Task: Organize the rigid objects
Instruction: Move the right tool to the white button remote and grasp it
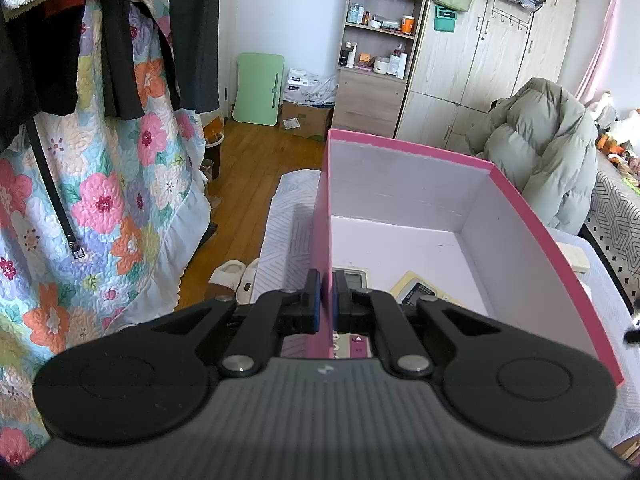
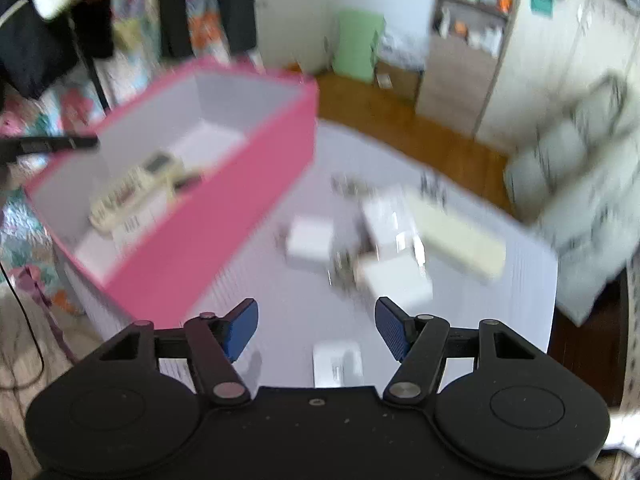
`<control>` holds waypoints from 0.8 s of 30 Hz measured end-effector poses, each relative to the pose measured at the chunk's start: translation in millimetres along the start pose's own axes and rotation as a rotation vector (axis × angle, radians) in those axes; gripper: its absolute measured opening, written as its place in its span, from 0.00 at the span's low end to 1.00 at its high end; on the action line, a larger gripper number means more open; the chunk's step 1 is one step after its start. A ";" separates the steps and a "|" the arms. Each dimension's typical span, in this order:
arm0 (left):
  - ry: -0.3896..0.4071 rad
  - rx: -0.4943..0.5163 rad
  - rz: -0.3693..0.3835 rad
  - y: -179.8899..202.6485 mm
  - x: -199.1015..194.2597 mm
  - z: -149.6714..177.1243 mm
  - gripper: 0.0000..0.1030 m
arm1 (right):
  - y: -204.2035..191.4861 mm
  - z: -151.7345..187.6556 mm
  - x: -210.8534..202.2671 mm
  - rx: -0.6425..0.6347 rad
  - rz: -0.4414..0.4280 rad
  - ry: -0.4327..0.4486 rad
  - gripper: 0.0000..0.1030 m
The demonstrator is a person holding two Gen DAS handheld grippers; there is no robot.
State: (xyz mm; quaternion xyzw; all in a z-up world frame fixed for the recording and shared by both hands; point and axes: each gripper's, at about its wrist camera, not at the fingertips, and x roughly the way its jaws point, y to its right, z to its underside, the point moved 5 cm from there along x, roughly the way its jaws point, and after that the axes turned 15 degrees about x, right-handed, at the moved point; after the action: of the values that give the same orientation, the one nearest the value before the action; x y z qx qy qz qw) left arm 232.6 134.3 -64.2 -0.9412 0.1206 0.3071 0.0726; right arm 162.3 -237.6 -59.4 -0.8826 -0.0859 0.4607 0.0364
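- Centrally, pink box (image 1: 520, 248): open-topped, white inside, standing on a white striped cover (image 2: 460, 208) over a raised surface; whether bench or bed I cannot tell.
- Inside the box, on its floor: a cream remote control (image 2: 132, 188) lying flat, with a second cream keypad device (image 1: 420, 292) just beside it. Both partly hidden in the left wrist view by the gripper.
- Left hand-held gripper (image 1: 327, 300): clenched on the near left wall of the box, blue pads pinching the pink wall from either side, one finger outside and one inside.
- Right hand-held gripper (image 2: 316, 328): released, blue pads wide apart, nothing between them, above the cover near the box's right side.
- Right wrist view is badly smeared. On the cover right of the box: several white blocky items (image 2: 310, 240), possibly chargers or adapters, and a long cream bar-shaped object (image 2: 460, 236) among them. One small white item (image 2: 338, 364) sits just ahead of the right gripper's body.
- Surroundings: floral quilt (image 1: 112, 200) hanging at left, dark clothes (image 1: 120, 40) above it, wooden floor (image 1: 248, 160), shelf unit (image 1: 380, 40) and pale wardrobe (image 1: 500, 60) behind, grey-green puffer coat (image 1: 552, 152) heaped at right, slippers (image 1: 228, 276) on the floor.
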 end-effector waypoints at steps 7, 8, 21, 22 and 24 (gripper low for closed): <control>-0.002 -0.017 0.023 -3.0 -0.7 0.8 0.05 | 31.6 37.4 39.0 0.091 0.077 -0.146 0.49; -0.002 -0.016 0.024 -2.8 -0.3 0.5 0.05 | 31.5 38.8 42.0 0.082 0.080 -0.147 0.50; 0.000 -0.013 0.018 -1.5 0.7 0.3 0.05 | 23.1 28.4 55.6 0.105 0.081 -0.049 0.43; 0.000 -0.012 0.016 -1.3 0.6 0.3 0.05 | 20.4 27.0 51.5 0.110 0.075 -0.033 0.43; 0.001 -0.010 0.013 -1.4 0.5 0.3 0.05 | 15.4 23.1 41.9 0.108 0.072 0.005 0.43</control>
State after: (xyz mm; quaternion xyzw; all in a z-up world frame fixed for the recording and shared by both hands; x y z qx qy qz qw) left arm 233.2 135.6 -64.7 -0.9408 0.1252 0.3078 0.0661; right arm 168.6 -245.3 -108.7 -0.8831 -0.0289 0.4633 0.0677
